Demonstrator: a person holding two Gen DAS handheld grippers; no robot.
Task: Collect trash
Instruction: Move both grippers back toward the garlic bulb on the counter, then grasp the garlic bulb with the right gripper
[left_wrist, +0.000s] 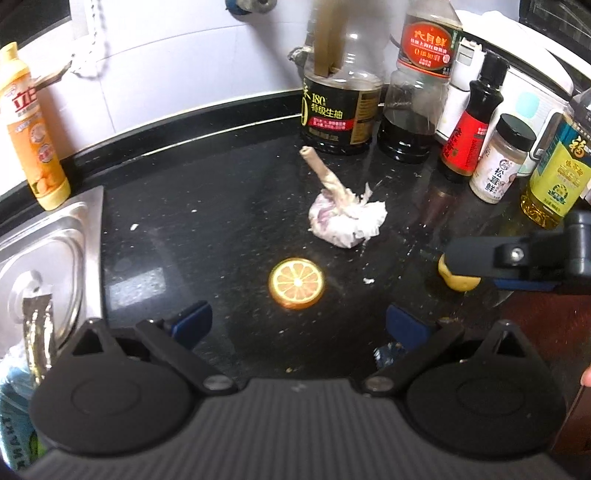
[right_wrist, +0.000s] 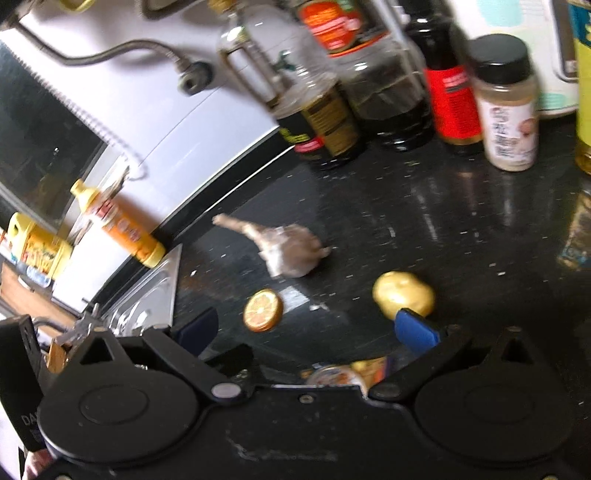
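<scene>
Black speckled countertop (left_wrist: 221, 229), white tiled wall behind, steel sink (left_wrist: 48, 251) off to the left.

Left wrist view:
- Left gripper (left_wrist: 299, 321): spread wide, nothing held.
- Orange slice (left_wrist: 297, 283): flat on the counter, just ahead of the gap between the blue pads (left_wrist: 192, 319).
- Garlic bulb (left_wrist: 347, 218): farther ahead, slightly right, stalk tilted toward the sauce bottles (left_wrist: 340, 107) at the wall.
- Right gripper (left_wrist: 476, 275): entering from the right, reaching over a yellow potato-like piece (left_wrist: 460, 282); contact cannot be told.
- Orange detergent bottle (left_wrist: 33, 133): far left.

Right wrist view (blurred):
- Right gripper (right_wrist: 314, 328): spread wide, empty.
- Yellow potato-like piece (right_wrist: 404, 293): immediately ahead of the right blue pad (right_wrist: 415, 328).
- Orange slice (right_wrist: 263, 310): ahead of the gap, toward the left pad.
- Garlic bulb (right_wrist: 291, 254): beyond both.
- Spice jar (right_wrist: 508, 103): far ahead right, among the bottles.
</scene>
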